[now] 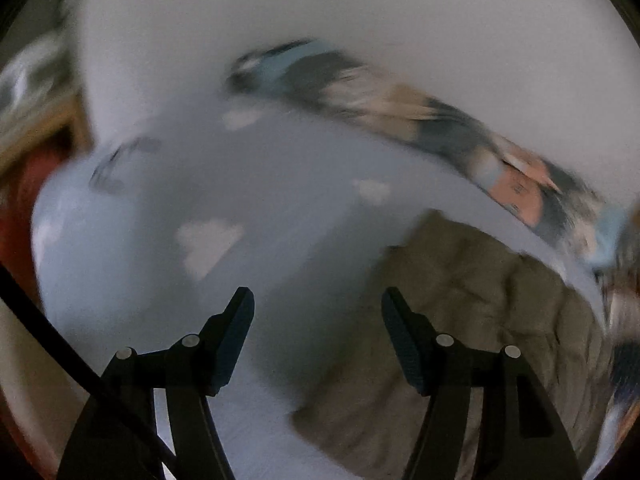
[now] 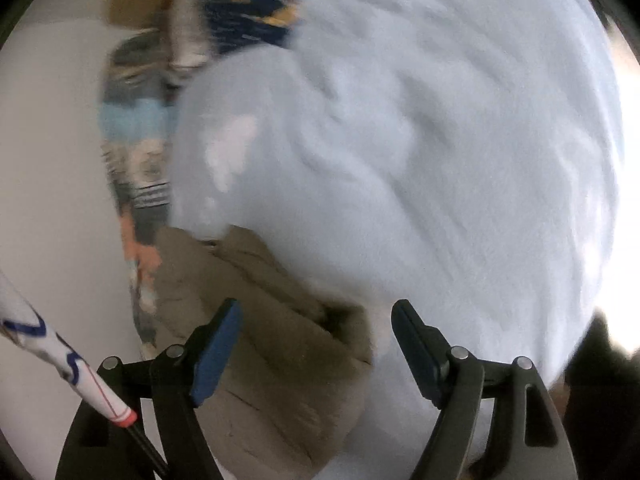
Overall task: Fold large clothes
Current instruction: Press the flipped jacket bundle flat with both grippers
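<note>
A tan garment (image 1: 460,320) lies crumpled on a pale blue bed sheet (image 1: 180,208) printed with white clouds. In the left wrist view it fills the lower right, just past the right finger of my left gripper (image 1: 318,300), which is open with nothing between its fingers. The right wrist view shows the same tan garment (image 2: 272,344) under the left finger of my right gripper (image 2: 316,312). That gripper is open too, its jaws wide apart above the cloth's edge and the sheet (image 2: 440,160). Both views are motion-blurred.
A multicoloured patterned cloth (image 1: 420,120) runs along the sheet's far edge by a pale wall (image 1: 360,8); it shows at left in the right wrist view (image 2: 136,140). A white cable with blue marks (image 2: 60,360) crosses the lower left there.
</note>
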`<action>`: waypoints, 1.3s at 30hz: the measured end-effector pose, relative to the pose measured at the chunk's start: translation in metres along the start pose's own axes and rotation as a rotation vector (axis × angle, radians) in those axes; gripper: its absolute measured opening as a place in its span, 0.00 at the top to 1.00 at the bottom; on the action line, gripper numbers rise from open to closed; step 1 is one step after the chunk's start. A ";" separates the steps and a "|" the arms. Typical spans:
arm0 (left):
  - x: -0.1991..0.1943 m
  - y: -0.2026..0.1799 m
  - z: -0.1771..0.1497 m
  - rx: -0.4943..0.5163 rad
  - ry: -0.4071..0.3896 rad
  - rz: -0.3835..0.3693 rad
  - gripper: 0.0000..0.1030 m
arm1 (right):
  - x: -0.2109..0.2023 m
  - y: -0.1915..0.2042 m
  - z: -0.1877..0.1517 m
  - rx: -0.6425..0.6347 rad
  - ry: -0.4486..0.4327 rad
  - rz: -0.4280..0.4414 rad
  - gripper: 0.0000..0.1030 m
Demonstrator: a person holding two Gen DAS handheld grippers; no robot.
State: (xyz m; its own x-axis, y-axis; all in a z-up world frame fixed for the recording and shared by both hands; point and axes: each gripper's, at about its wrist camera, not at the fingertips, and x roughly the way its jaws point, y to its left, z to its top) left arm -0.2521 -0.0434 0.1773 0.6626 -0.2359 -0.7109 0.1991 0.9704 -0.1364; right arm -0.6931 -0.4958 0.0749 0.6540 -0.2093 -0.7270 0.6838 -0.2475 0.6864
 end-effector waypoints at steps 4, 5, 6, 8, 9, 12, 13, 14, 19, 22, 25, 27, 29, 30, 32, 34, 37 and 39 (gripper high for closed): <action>-0.011 -0.083 -0.021 0.288 -0.059 -0.097 0.37 | -0.011 0.075 -0.029 -0.419 -0.056 0.058 0.26; -0.013 -0.105 -0.031 0.365 -0.063 -0.131 0.37 | -0.010 0.092 -0.043 -0.518 -0.064 0.061 0.29; -0.015 -0.124 -0.040 0.437 -0.066 -0.159 0.37 | -0.006 0.112 -0.065 -0.649 -0.071 0.068 0.36; -0.016 -0.156 -0.060 0.563 -0.079 -0.188 0.37 | 0.006 0.134 -0.096 -0.793 -0.057 0.072 0.49; -0.015 -0.171 -0.071 0.620 -0.084 -0.197 0.37 | 0.018 0.148 -0.117 -0.870 -0.032 0.073 0.61; -0.001 -0.195 -0.093 0.705 -0.039 -0.204 0.37 | 0.044 0.162 -0.157 -0.994 0.028 0.066 0.68; 0.006 -0.201 -0.097 0.712 -0.014 -0.195 0.37 | 0.052 0.165 -0.169 -1.037 0.027 0.041 0.68; 0.016 -0.203 -0.100 0.717 0.019 -0.182 0.36 | 0.058 0.165 -0.177 -1.067 0.028 0.022 0.68; 0.042 -0.202 -0.103 0.678 0.111 -0.183 0.31 | 0.103 0.162 -0.191 -1.126 0.080 -0.093 0.68; 0.044 -0.206 -0.104 0.691 0.116 -0.176 0.30 | 0.124 0.164 -0.187 -1.128 0.110 -0.135 0.68; 0.035 -0.201 -0.098 0.657 0.108 -0.212 0.30 | 0.131 0.165 -0.183 -1.115 0.128 -0.139 0.68; 0.028 -0.195 -0.082 0.609 0.073 -0.234 0.30 | 0.125 0.168 -0.183 -1.103 0.113 -0.101 0.68; 0.025 -0.188 -0.062 0.561 0.030 -0.227 0.30 | 0.107 0.177 -0.178 -1.084 0.056 0.014 0.68; 0.029 -0.185 -0.054 0.544 0.015 -0.214 0.30 | 0.103 0.180 -0.173 -1.086 0.021 0.028 0.68; 0.043 -0.179 -0.042 0.520 0.004 -0.158 0.30 | 0.097 0.184 -0.163 -1.089 -0.117 0.014 0.68; 0.059 -0.173 -0.039 0.506 0.025 -0.105 0.30 | 0.103 0.183 -0.152 -1.078 -0.174 -0.028 0.68; 0.086 -0.165 -0.040 0.475 0.109 -0.064 0.30 | 0.126 0.171 -0.135 -1.023 -0.154 -0.100 0.68; 0.091 -0.166 -0.042 0.469 0.128 -0.066 0.30 | 0.150 0.163 -0.126 -0.992 -0.092 -0.161 0.68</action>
State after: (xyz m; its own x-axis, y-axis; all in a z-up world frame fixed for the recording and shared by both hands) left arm -0.2553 -0.2239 0.1063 0.5497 -0.2594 -0.7941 0.5607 0.8192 0.1205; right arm -0.4426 -0.4483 0.0799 0.5313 -0.3252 -0.7822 0.7497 0.6106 0.2554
